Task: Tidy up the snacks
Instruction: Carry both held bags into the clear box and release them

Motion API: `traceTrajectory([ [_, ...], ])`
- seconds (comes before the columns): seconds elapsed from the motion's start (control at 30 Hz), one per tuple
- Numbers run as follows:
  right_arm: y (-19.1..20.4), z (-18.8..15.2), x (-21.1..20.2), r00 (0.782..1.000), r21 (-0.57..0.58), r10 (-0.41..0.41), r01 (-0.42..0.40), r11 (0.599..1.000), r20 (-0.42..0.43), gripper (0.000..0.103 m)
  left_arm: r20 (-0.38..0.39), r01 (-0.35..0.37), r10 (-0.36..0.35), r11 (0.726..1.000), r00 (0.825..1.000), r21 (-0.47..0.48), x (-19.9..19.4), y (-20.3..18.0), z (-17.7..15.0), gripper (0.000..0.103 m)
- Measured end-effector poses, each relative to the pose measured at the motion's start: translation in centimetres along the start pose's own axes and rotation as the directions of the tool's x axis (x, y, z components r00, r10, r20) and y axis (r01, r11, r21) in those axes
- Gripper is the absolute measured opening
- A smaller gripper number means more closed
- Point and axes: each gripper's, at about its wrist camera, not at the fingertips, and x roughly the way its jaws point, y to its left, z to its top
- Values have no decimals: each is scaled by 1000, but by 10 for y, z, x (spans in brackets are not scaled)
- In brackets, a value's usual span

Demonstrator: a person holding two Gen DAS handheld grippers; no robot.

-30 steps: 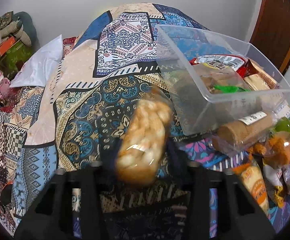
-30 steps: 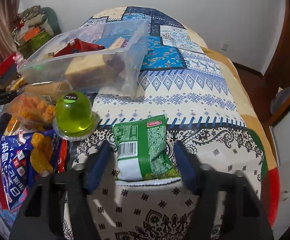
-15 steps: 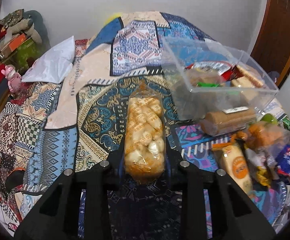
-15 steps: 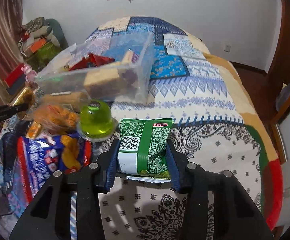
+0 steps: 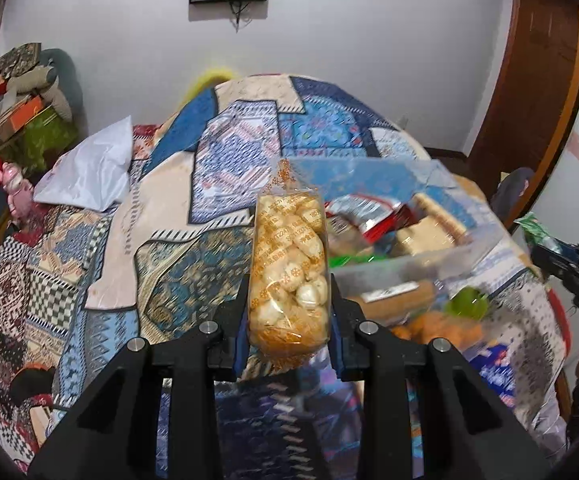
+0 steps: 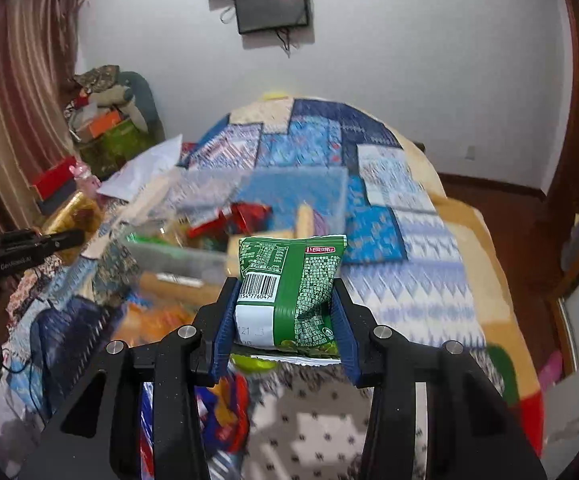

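Left wrist: left gripper (image 5: 288, 322) clamps cracker bag (image 5: 288, 276); right gripper (image 6: 285, 316) clamps green packet (image 6: 291, 284)

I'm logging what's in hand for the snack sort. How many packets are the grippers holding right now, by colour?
Clear bag of pale puffed snacks, held in the left gripper: 1
Green packet with barcode, held in the right gripper: 1
Total: 2
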Motion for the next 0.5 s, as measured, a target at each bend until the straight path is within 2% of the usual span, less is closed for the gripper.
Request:
traceTrajectory([
  [0.3,14,32,28,999,-21,34,-33,999,30,41,10,67,-67,998,998,7,24,-26,27,31],
  [0.5,15,47,58,999,-33,39,-39,999,14,41,-1,86,-86,996,996,3,50,-35,42,31],
])
